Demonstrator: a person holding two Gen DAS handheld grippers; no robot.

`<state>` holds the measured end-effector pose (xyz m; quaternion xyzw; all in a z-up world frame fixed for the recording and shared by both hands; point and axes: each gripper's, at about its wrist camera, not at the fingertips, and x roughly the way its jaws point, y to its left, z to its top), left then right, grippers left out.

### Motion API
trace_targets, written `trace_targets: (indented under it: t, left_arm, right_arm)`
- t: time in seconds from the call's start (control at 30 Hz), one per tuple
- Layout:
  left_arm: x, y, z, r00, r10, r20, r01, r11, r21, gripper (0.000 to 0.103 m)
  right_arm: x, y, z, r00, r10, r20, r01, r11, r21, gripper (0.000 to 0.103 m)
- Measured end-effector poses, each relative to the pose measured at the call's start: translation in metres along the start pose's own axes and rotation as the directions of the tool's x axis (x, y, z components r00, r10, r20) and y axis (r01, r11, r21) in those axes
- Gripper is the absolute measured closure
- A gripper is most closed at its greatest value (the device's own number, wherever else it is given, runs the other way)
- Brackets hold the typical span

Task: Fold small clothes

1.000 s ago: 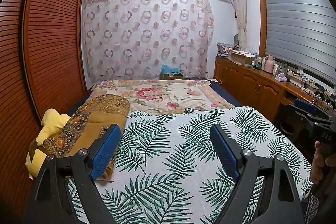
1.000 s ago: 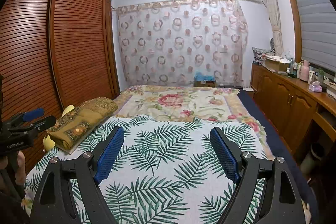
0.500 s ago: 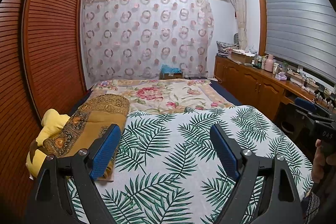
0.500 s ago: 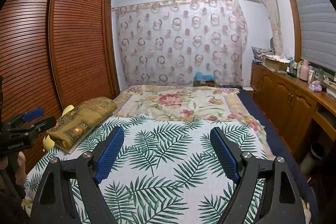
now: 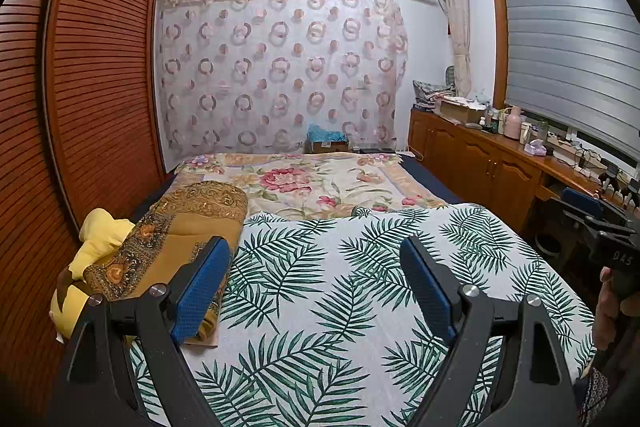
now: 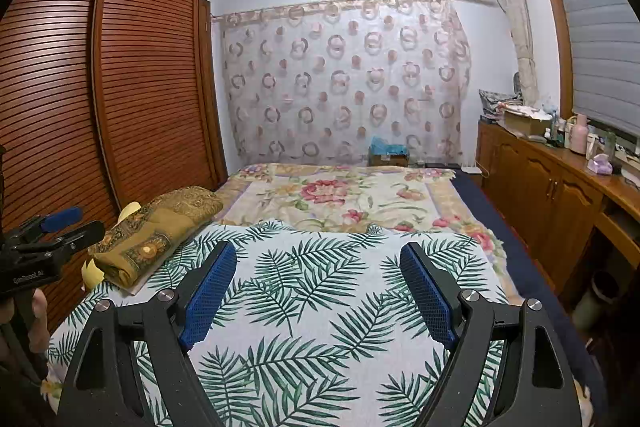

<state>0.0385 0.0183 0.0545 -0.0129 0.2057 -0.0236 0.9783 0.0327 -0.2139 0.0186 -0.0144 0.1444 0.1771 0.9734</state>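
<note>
Hovering over the palm-leaf sheet [image 5: 320,287], both tools gape empty

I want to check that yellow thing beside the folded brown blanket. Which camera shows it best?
The left wrist view: the yellow cushion lies largely exposed beside the folded brown blanket. In the right wrist view the blanket hides all but small yellow bits.

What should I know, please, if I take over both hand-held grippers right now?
Left hand-held gripper: open, empty, above the palm-leaf sheet.
Right hand-held gripper: open, empty, above the same sheet.
Things: no small clothes are visible on the bed. A folded gold blanket lies at the sheet's left edge, with a yellow cloth beside it.
Done: nothing visibly folded.
Left: find the clothes, lay them on the sheet and fold them.
</note>
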Motion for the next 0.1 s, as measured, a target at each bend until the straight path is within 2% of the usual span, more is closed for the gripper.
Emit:
trace_targets:
  t: [0.1]
  left_arm:
    - [-0.0002, -0.0005, -0.0009, 1.0, -0.001, 0.0, 0.001, 1.0, -0.002, 0.015]
  right_arm:
    - [-0.0001, -0.0003, 0.0001, 1.0, 0.0, 0.001, 0.0, 1.0, 0.0, 0.018]
